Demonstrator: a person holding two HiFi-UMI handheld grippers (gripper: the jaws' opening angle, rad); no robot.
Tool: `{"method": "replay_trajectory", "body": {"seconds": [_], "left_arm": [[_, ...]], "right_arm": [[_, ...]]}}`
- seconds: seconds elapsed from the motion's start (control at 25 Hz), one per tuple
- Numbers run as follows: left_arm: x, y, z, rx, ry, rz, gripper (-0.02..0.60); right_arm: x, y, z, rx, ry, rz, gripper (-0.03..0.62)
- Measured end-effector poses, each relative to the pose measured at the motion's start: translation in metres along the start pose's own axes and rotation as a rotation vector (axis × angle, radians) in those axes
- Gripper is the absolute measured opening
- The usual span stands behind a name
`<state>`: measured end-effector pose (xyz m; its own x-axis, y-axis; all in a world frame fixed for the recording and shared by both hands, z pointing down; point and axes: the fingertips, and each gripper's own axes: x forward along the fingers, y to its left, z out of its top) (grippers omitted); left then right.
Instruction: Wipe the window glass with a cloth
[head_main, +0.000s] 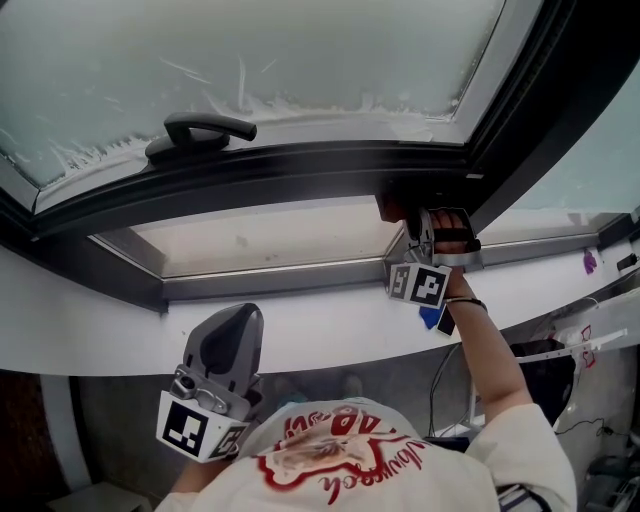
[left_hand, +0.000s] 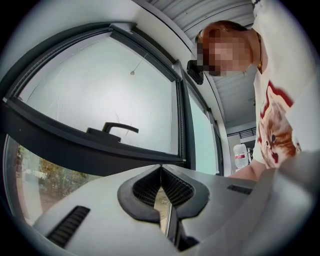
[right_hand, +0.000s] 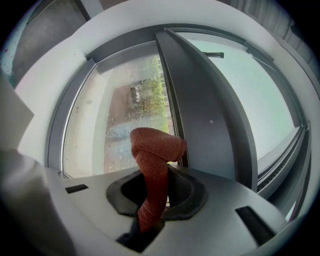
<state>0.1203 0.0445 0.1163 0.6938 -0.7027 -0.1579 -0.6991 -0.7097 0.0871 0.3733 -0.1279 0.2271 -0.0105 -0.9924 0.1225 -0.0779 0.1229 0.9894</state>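
Note:
A red-brown cloth (right_hand: 152, 150) sticks up from between the jaws of my right gripper (right_hand: 159, 172), which is shut on it. In the head view the right gripper (head_main: 425, 222) is held up at the right end of the lower glass pane (head_main: 270, 235), with the cloth (head_main: 394, 208) against the dark frame corner. The pane (right_hand: 125, 115) shows drops and a blurred outdoor scene. My left gripper (head_main: 238, 318) hangs low below the white sill, jaws shut (left_hand: 161, 169) with nothing between them, pointing toward the tilted sash and its black handle (left_hand: 112, 129).
The tilted upper sash (head_main: 250, 60) has frosted glass and a black handle (head_main: 205, 130). A dark frame post (right_hand: 200, 115) separates the panes. A white sill (head_main: 330, 325) runs below, with a small purple item (head_main: 590, 262) on it. A white bottle (left_hand: 240, 155) stands far right.

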Motion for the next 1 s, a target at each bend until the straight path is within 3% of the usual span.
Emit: {"method": "replay_trajectory", "body": {"seconds": [0.36, 1.0], "left_arm": [[-0.009, -0.001, -0.004, 0.003, 0.002, 0.055, 0.021], [-0.017, -0.013, -0.004, 0.022, -0.002, 0.143, 0.021]], "right_arm": [[0.008, 0.025, 0.005, 0.048, -0.011, 0.079, 0.072], [0.017, 0.090, -0.006, 0.030, -0.010, 0.163, 0.072]]}}
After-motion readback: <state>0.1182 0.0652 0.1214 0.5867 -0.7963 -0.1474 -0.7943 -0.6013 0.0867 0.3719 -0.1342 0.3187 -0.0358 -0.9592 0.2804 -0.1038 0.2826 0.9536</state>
